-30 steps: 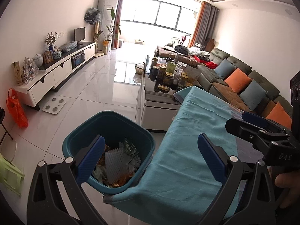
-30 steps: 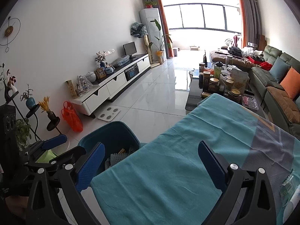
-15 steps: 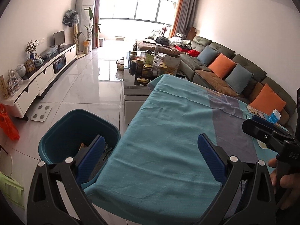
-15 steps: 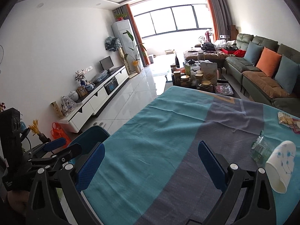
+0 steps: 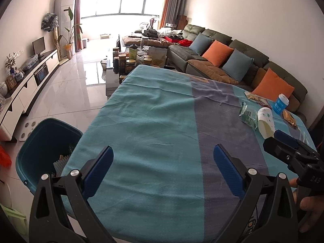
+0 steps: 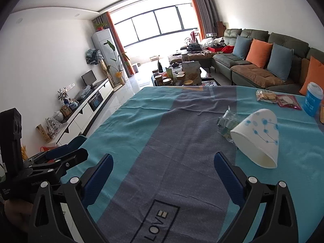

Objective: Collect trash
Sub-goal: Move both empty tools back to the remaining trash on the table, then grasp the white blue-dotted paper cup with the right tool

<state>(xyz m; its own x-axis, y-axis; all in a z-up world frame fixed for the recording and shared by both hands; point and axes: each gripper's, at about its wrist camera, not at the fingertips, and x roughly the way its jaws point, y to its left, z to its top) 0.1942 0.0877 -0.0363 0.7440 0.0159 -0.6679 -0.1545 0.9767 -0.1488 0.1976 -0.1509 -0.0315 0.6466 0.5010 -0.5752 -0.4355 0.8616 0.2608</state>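
Teal tablecloth (image 6: 141, 133) covers the table; the bin (image 5: 40, 141) is half hidden by its edge; the tipped paper cup (image 6: 257, 135) lies just beyond the right gripper (image 6: 163, 174)'s right finger; both the right and left gripper (image 5: 163, 166) are spread, empty.

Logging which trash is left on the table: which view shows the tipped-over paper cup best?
The right wrist view: the paper cup lies on its side close by, its open mouth and blue dot pattern plain. The left wrist view shows the same cup smaller, near the frame's right edge, beside a crumpled wrapper.
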